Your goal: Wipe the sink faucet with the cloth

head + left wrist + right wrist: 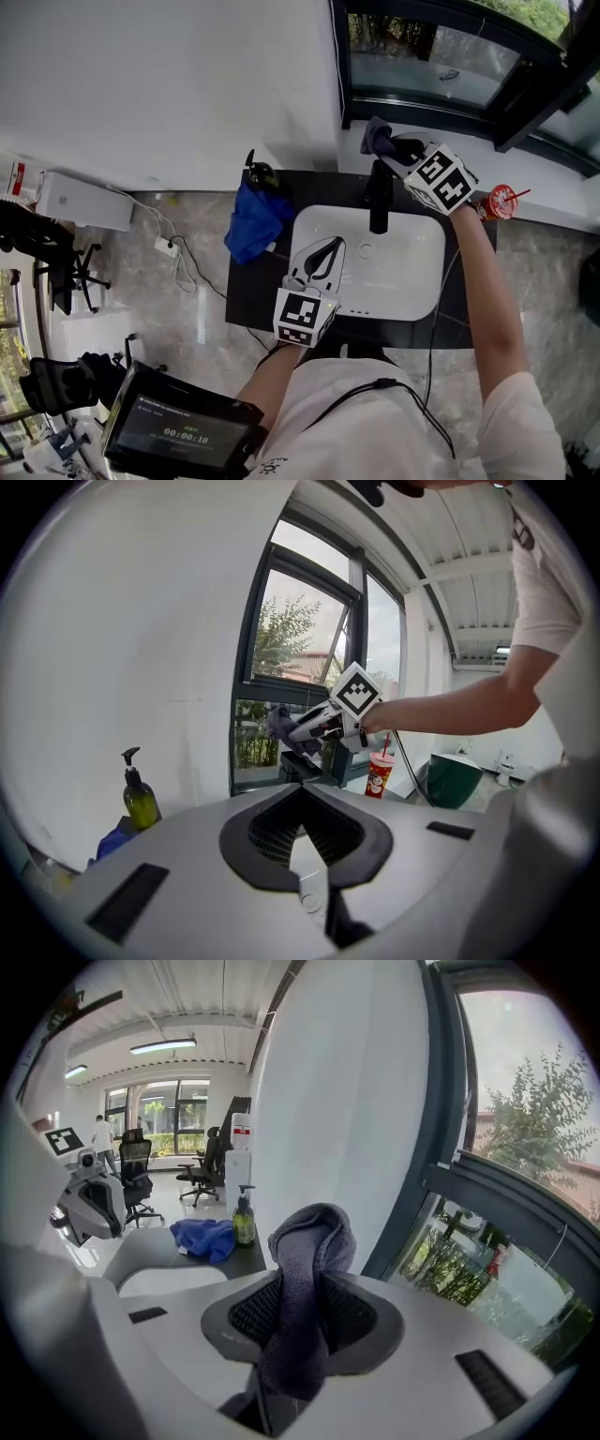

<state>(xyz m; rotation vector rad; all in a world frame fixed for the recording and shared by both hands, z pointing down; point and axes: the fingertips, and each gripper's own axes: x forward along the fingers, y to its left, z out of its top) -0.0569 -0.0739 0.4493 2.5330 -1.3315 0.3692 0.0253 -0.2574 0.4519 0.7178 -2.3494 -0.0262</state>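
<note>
A black faucet [378, 202] stands at the back rim of the white sink [412, 281]. My right gripper [386, 148] is just behind and above the faucet's top, shut on a grey-purple cloth [375, 136]. In the right gripper view the cloth [309, 1241] bulges up out of the closed jaws. The left gripper view shows that gripper [305, 728] and its cloth [279, 722] right over the faucet [300, 766]. My left gripper [335, 244] hovers over the sink's left side, fingertips together, with nothing in it.
On the dark counter [253, 291] left of the sink are a crumpled blue cloth [253, 220] and a green soap bottle [262, 175]. A red cup with a straw [497, 202] stands on the window sill to the right. The white wall and window frame close in behind the faucet.
</note>
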